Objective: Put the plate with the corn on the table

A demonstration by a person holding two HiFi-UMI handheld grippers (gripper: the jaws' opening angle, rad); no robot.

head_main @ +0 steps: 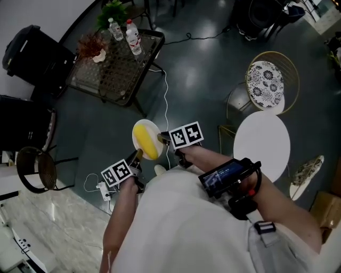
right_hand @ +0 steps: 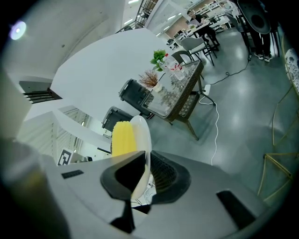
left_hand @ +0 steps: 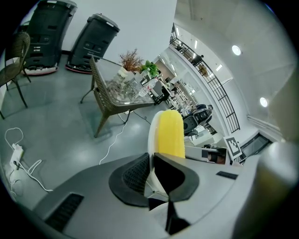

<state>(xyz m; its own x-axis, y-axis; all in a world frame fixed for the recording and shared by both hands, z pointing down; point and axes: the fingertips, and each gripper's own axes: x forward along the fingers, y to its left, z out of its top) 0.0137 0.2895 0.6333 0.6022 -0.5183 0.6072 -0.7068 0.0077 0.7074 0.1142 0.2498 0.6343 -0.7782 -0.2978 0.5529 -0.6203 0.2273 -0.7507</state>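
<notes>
A small white plate (head_main: 139, 132) carrying a yellow corn cob (head_main: 145, 143) is held level above the dark floor, clamped on two sides. My left gripper (head_main: 139, 155) is shut on its near-left rim, my right gripper (head_main: 161, 138) on its right rim. In the left gripper view the plate (left_hand: 151, 135) stands edge-on between the jaws, with the corn (left_hand: 170, 134) on its right face. The right gripper view mirrors this: plate (right_hand: 142, 133) pinched in the jaws, corn (right_hand: 122, 137) on its left. A glass-topped table (head_main: 106, 72) stands ahead to the left, a round white table (head_main: 261, 144) to the right.
Water bottles (head_main: 132, 37), a plant (head_main: 111, 9) and a shell-like ornament sit on the glass table's far end. Two black machines (head_main: 33, 52) stand at left, with a wicker chair (head_main: 35, 169) nearby. A power strip (head_main: 104, 190) and white cable lie on the floor. A patterned-seat chair (head_main: 265, 78) stands behind the white table.
</notes>
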